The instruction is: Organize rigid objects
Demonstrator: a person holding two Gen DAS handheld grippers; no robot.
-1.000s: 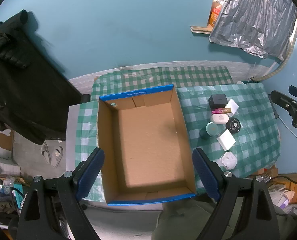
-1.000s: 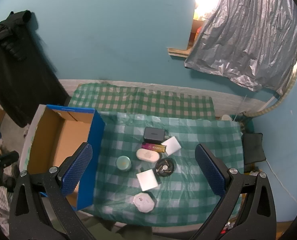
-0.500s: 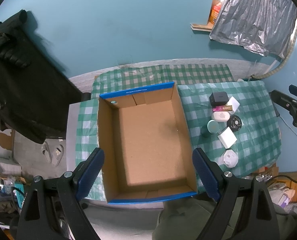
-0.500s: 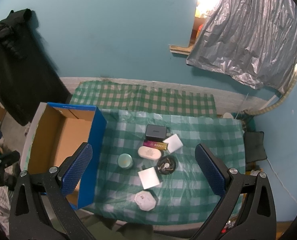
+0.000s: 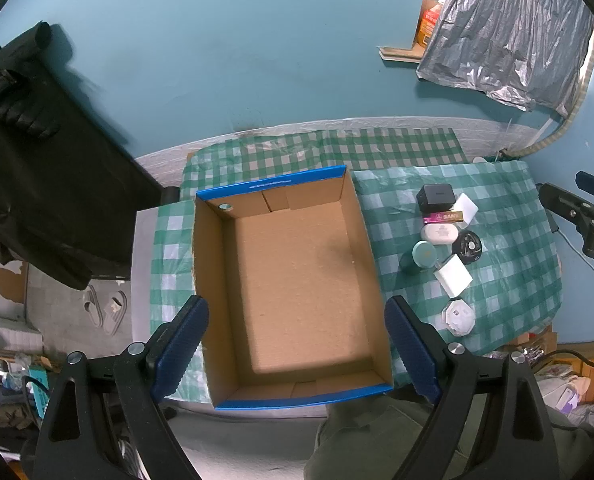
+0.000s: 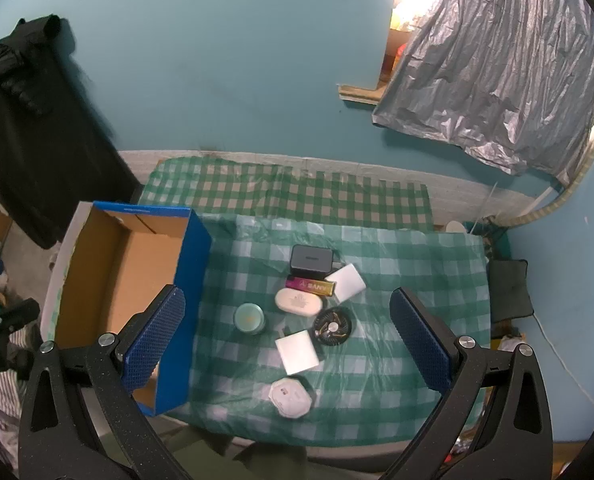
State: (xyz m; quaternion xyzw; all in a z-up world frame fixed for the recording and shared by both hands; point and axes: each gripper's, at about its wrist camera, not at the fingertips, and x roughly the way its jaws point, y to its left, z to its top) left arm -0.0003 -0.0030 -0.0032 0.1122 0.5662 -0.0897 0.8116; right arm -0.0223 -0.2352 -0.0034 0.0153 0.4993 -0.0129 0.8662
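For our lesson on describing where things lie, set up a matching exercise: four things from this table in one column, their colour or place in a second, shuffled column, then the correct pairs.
Things:
1. cardboard box
2. round tin
3. charger block
4. octagonal case

Descriptions:
A. black, farthest from the camera in the cluster
B. white, nearest the table's front edge
C. teal lid, between the box and the other items
D. brown inside, blue rim, nothing in it

Pairs: 1-D, 2-C, 3-A, 4-B
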